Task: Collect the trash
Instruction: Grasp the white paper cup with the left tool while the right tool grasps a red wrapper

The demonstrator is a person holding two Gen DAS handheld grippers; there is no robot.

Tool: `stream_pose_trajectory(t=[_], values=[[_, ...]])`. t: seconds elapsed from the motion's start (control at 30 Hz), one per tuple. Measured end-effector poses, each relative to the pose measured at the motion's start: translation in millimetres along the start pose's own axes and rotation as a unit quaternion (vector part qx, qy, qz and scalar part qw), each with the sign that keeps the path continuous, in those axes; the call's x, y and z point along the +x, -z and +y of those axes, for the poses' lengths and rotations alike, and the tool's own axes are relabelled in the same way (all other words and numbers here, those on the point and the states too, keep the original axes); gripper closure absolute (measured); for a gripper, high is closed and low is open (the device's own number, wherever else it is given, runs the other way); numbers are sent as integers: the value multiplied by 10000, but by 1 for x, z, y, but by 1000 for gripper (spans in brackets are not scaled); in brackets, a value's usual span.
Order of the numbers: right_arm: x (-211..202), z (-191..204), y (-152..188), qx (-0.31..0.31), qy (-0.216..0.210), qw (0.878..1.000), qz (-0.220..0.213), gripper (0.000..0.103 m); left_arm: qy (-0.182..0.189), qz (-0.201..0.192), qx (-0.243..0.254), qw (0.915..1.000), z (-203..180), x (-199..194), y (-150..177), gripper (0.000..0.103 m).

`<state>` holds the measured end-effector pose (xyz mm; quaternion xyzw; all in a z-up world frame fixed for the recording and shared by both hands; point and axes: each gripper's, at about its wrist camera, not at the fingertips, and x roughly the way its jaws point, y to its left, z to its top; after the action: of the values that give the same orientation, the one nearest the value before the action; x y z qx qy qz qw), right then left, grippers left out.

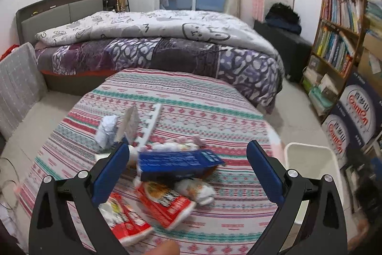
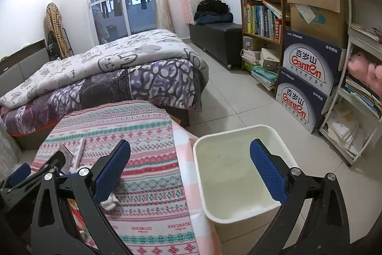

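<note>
A pile of trash lies on the patterned tablecloth (image 1: 191,97): a blue carton (image 1: 179,160), red wrappers (image 1: 167,204), crumpled white paper (image 1: 198,190), a silver wad (image 1: 107,130) and a white comb-like strip (image 1: 150,126). My left gripper (image 1: 188,173) is open and hangs just above the blue carton, its jaws wide on either side. My right gripper (image 2: 191,173) is open and empty, over the table's right edge and the white bin (image 2: 238,173). The bin (image 1: 310,159) looks empty and stands on the floor right of the table.
A bed with a purple quilt (image 1: 155,49) stands behind the table. A bookshelf (image 2: 260,4) and stacked Ganten boxes (image 2: 308,80) line the right wall. A white rack of papers (image 2: 358,87) stands at far right. The left gripper shows in the right wrist view (image 2: 35,171).
</note>
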<state>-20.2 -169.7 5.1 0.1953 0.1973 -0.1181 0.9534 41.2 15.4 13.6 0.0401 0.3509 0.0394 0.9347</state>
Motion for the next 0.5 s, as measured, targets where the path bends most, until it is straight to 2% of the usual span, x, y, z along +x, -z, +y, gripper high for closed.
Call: stream_pose_trajectory(t=[0.13,0.2,0.27,0.3,0.37,0.5], values=[[13,13,-19,-360,-14,9983,453,7,-11,210,-48,9998,23,12,-13,7],[22,21,-25,-538,-100,9959,714,7,-51,480,94,9988,34,22,-20,7],[37,23,-25,-637,-220,9910,1160,7,-144,467,281,9984,45,29,-24,7],[40,28,-23,-817,-239,9900,1121,7,-206,543,413,9975,51,34,-25,7],[51,41,-15,-1076,-394,9862,1191,7,-251,800,592,9947,62,46,-26,7],[87,57,6,-1084,-871,9670,2133,7,-208,1516,820,9848,89,74,-19,7]])
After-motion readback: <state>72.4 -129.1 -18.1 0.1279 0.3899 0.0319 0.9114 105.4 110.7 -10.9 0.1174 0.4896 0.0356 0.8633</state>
